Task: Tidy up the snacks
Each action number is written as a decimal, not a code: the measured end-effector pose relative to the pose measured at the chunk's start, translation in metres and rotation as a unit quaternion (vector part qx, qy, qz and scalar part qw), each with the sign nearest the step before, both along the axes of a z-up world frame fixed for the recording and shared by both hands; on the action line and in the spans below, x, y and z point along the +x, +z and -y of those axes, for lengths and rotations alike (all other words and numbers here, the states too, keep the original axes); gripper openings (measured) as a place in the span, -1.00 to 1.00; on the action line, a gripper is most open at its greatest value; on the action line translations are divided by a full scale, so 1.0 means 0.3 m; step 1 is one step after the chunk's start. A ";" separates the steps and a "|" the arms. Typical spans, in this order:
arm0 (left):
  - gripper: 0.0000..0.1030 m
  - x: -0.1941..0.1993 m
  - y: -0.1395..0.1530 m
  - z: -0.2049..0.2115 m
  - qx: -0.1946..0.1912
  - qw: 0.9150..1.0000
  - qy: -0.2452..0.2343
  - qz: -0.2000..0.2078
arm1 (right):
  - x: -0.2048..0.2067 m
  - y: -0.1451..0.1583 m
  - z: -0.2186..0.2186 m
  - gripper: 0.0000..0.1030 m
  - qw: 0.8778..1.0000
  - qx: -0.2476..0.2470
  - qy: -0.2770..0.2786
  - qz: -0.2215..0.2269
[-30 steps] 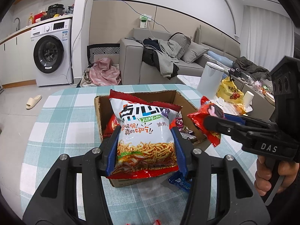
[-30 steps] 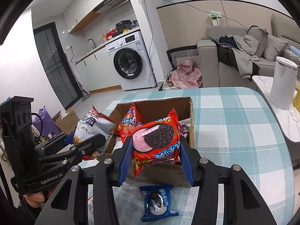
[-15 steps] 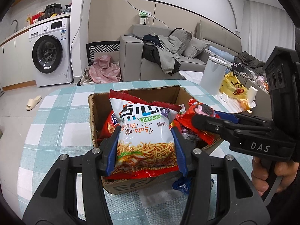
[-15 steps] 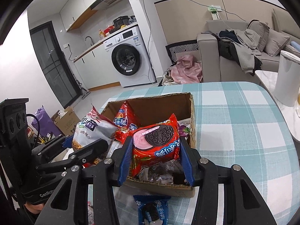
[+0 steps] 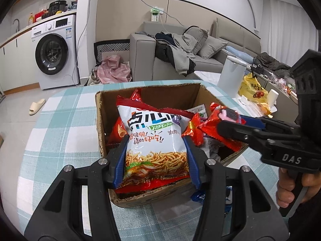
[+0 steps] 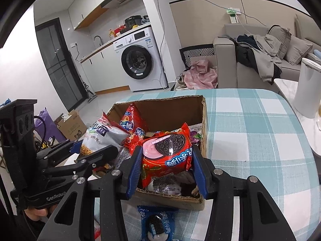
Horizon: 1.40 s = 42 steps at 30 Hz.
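left claw (image 5: 156, 156): clamped on both side edges of the white noodle-snack bag (image 5: 154, 138), blue pads pressed into it; bag upright, its lower part over the near-left part of the cardboard box (image 5: 104, 120)
right claw (image 6: 166, 168): clamped on the red Oreo pack (image 6: 166, 150), pads on both sides; pack tilted, over the near-right part of the box
right claw, seen from left wrist view: comes in from the right of the box, red pack at its tip, above the box's right wall
left claw, seen from right wrist view: comes in from the left of the box, noodle bag above the box's left wall
cardboard box: open top, flaps cut off, sits on the table (image 6: 250, 120) with the teal-and-white check cloth; holds several wrapped snacks
red chip bag (image 6: 132, 120): inside the box, leaning at the far-left corner
small purple and clear wrappers: on the box floor, under the Oreo pack, kinds unclear
blue Oreo pack (image 6: 158, 223): flat on the table, just in front of the box's near wall, outside it
hands: one on each claw handle, only partly in frame
washing machine (image 6: 140, 60): well behind the box, on the floor
sofa (image 5: 180, 50): behind the box, clothes piled on it
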<state>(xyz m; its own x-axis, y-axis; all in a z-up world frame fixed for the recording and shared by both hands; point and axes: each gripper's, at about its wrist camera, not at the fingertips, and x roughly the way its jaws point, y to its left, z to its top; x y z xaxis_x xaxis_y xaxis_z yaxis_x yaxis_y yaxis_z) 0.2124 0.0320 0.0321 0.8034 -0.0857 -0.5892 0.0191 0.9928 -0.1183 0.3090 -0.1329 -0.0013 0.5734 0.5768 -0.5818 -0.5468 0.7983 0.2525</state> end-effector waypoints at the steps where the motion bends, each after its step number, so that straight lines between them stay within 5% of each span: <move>1: -0.06 0.001 -0.003 0.002 0.005 1.000 -0.001 0.002 | -0.002 -0.001 0.001 -0.07 1.000 0.001 0.000 -0.001; 19: -0.03 -0.004 0.003 0.007 0.008 1.000 -0.001 -0.006 | -0.057 0.001 0.034 0.00 1.000 0.012 0.001 -0.003; 23: 0.47 -0.033 0.023 0.011 0.003 1.000 -0.002 -0.007 | -0.085 0.036 0.052 0.49 1.000 0.019 0.002 0.021; 29: 0.64 -0.117 0.064 0.044 0.023 1.000 -0.006 0.010 | -0.132 0.069 0.064 0.94 0.999 -0.001 -0.005 0.041; 35: 0.96 -0.213 0.085 0.067 0.036 0.999 0.001 0.022 | -0.181 0.056 0.076 0.99 0.999 -0.007 -0.005 0.038; 42: 0.97 -0.307 0.089 0.065 0.041 0.999 0.011 0.024 | -0.218 0.031 0.104 0.99 1.000 0.002 -0.012 0.026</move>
<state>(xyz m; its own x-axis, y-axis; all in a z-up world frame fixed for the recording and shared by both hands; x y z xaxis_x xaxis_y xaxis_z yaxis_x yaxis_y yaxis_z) 0.1203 0.0124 0.0589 0.8323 -0.0202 -0.5540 0.0007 0.9994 -0.0353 0.2438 -0.1640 0.0081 0.6169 0.5642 -0.5487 -0.5396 0.8107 0.2270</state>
